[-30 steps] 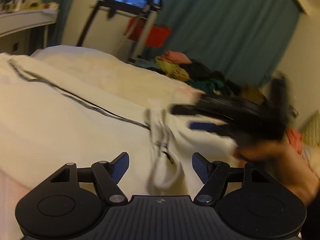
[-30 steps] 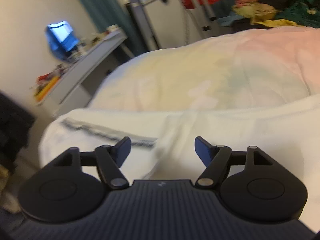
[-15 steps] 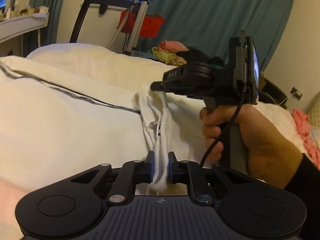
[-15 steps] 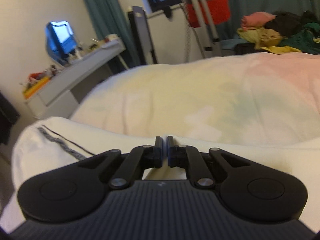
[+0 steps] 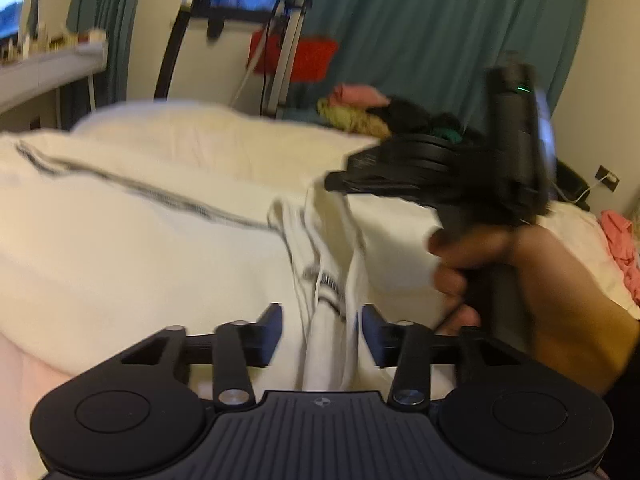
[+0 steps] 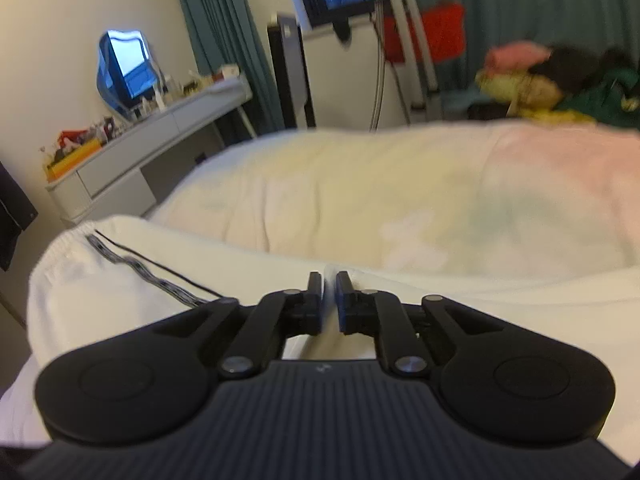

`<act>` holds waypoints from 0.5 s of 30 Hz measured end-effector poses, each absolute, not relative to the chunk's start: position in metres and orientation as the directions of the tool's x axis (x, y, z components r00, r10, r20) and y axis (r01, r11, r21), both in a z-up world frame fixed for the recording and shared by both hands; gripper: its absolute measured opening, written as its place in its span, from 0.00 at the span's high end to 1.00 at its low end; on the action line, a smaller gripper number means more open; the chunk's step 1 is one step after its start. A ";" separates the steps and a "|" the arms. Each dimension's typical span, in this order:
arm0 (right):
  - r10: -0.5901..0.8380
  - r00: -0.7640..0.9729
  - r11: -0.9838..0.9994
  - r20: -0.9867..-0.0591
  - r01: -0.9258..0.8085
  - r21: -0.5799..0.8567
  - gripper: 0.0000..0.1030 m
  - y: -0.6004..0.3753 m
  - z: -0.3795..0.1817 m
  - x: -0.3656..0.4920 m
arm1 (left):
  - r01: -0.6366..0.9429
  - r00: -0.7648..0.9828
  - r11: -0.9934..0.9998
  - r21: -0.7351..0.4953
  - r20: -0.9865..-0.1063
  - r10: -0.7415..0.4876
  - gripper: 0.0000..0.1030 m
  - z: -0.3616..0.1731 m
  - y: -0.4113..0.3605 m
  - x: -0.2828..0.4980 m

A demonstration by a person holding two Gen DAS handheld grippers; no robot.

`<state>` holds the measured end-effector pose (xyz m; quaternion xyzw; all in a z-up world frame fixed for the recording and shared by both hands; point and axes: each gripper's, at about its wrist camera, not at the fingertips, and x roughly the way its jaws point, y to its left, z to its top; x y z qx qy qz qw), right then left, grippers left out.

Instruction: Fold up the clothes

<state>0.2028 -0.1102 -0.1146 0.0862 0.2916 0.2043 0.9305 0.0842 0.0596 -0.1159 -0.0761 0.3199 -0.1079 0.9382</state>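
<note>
Lying spread across the bed [image 6: 400,184], the white garment [image 5: 120,248] has a bunched edge running between the open jaws of the left gripper [image 5: 322,326], which touch none of it. The right gripper [image 6: 328,300] has its jaws closed on a thin fold of the same cloth, seen at 2 o'clock in the left view. With only one corner pinched, lifting may let the free edge sag and twist, and so thin a pinch could slip out.
</note>
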 end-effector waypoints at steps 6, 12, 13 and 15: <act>0.350 0.829 0.935 -0.436 -0.281 0.218 0.24 -0.144 -0.068 0.135 | 0.158 0.840 0.973 -0.166 -0.496 -0.221 0.29 -0.086 0.059 0.059; 0.275 0.875 0.957 -0.400 -0.207 0.205 0.24 -0.169 -0.049 0.059 | 0.136 0.876 0.981 -0.136 -0.447 -0.183 0.21 -0.067 0.059 0.032; 0.260 0.882 0.961 -0.394 -0.197 0.194 0.24 -0.171 -0.048 0.045 | 0.135 0.880 0.982 -0.133 -0.439 -0.180 0.20 -0.064 0.060 0.027; 0.245 0.891 0.966 -0.383 -0.190 0.177 0.24 -0.173 -0.048 0.022 | 0.135 0.885 0.984 -0.119 -0.431 -0.174 0.20 -0.059 0.058 0.015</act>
